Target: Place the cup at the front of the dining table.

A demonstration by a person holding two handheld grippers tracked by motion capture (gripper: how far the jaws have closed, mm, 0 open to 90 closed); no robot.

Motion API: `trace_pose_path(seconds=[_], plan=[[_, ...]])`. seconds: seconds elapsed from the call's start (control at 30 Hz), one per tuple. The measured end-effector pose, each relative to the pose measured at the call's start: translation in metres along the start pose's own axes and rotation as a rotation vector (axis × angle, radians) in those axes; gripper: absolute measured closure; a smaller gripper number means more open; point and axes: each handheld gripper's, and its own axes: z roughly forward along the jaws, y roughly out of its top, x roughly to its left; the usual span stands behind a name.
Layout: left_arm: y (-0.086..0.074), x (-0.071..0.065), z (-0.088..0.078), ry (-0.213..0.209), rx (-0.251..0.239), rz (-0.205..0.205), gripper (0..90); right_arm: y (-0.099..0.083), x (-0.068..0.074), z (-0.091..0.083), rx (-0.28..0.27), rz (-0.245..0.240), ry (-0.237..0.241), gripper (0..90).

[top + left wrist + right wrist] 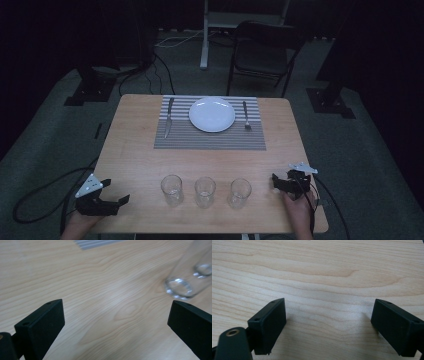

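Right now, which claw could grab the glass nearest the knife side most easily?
Probably the left claw. It sits open at the table's near left corner, closest to the left glass, whose base shows just ahead of it. The right claw has two other glasses in between.

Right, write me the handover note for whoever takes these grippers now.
Left gripper: open, holding nothing, low at the table's near left corner, pointed toward the glasses.
Right gripper: open, holding nothing, at the near right edge.
Three glasses stand in a row along the near edge: left glass, middle glass, right glass; all look empty.
Placemat at the far side carries the plate, with the knife on its left and the fork on its right.
Done: place setting laid.
Left: no glass is gripped yet; likely one goes to the setting.
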Motion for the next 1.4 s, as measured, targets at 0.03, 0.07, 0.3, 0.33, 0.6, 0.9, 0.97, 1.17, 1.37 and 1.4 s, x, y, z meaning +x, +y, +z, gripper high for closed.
trace_pose_path(seconds=[0.03,0.07,0.3,0.33,0.6,0.9,0.97,1.17,1.37,1.4], plan=[[0.001,-0.001,0.0,-0.006,-0.003,0.0,1.4,0.0,0.0,0.0,0.0,0.0,0.0,12.4],[0.003,-0.004,-0.001,-0.025,-0.016,0.006,1.4,0.0,0.0,0.0,0.0,0.0,0.0,12.4],[0.013,-0.013,-0.009,-0.054,-0.06,0.033,2.4,0.0,0.0,0.0,0.0,0.0,0.0,12.4],[0.014,-0.014,-0.011,-0.065,-0.073,0.03,2.4,0.0,0.0,0.0,0.0,0.0,0.0,12.4],[0.027,-0.02,-0.022,-0.083,-0.124,0.059,2.4,0.0,0.0,0.0,0.0,0.0,0.0,12.4],[0.041,-0.026,-0.022,-0.128,-0.113,0.106,4.4,0.0,0.0,0.0,0.0,0.0,0.0,12.4],[0.046,-0.026,-0.021,-0.155,-0.126,0.096,4.4,0.0,0.0,0.0,0.0,0.0,0.0,12.4],[0.064,-0.034,-0.014,-0.186,-0.118,0.14,4.3,0.0,0.0,0.0,0.0,0.0,0.0,12.5],[0.078,-0.045,-0.006,-0.21,-0.102,0.179,4.4,0.0,0.0,0.0,0.0,0.0,0.0,12.4],[0.08,-0.046,-0.004,-0.211,-0.104,0.182,4.4,0.0,0.0,0.0,0.0,0.0,0.0,12.4]])
